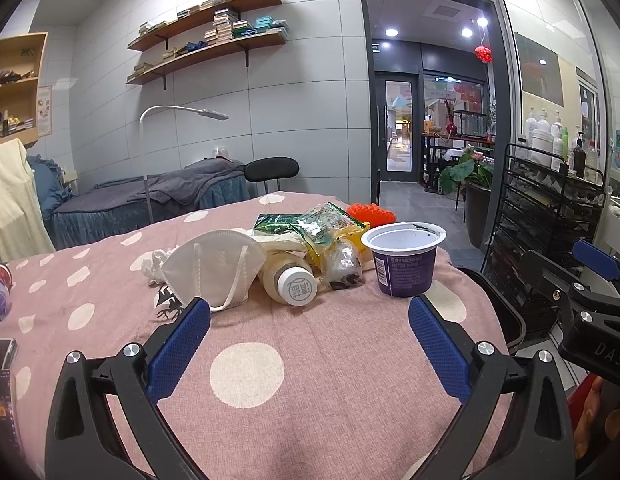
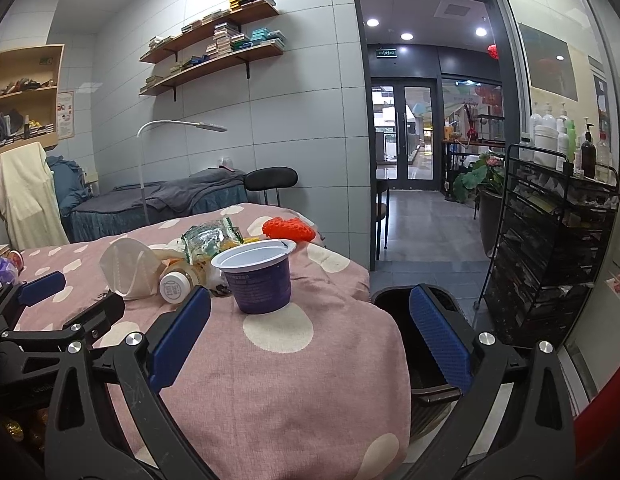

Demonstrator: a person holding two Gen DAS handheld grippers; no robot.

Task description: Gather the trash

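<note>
A pile of trash lies on the pink dotted cloth: a white face mask, a small plastic bottle on its side, a crumpled clear wrapper, green snack wrappers and an upright purple cup. My left gripper is open and empty, just short of the pile. My right gripper is open and empty, near the purple cup, over the table's right edge. A dark bin stands below the right finger.
A red knitted item lies behind the pile. A black wire rack with bottles stands to the right. Phones lie at the table's left edge. A black chair and a bed stand behind.
</note>
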